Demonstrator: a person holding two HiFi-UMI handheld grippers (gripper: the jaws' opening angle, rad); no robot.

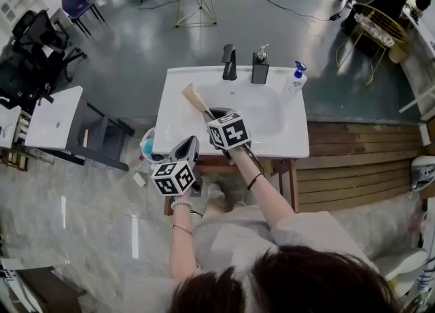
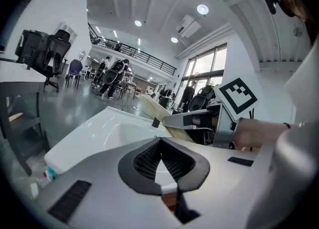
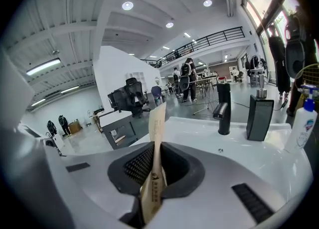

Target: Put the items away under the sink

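A long flat tan paper-wrapped item (image 1: pixel 196 100) sticks up and to the left over the white sink (image 1: pixel 285 138). My right gripper (image 1: pixel 216 116) is shut on its lower end. In the right gripper view the tan item (image 3: pixel 157 133) stands upright, clamped between the dark pads of the right gripper (image 3: pixel 155 159). My left gripper (image 1: pixel 190 144) hangs at the sink's front edge, just left of the right one. Its jaws meet at the tips with nothing between them (image 2: pixel 160 146). From the left gripper view, the right gripper (image 2: pixel 172 120) and the tan item (image 2: pixel 149 107) show ahead.
On the sink's back rim stand a black faucet (image 1: pixel 230 62), a dark soap dispenser (image 1: pixel 259 67) and a spray bottle (image 1: pixel 296 77). A grey side table (image 1: pixel 54 118) stands at the left. A blue object (image 1: pixel 147 147) lies beside the sink. Wooden decking (image 1: pixel 360 162) lies at the right.
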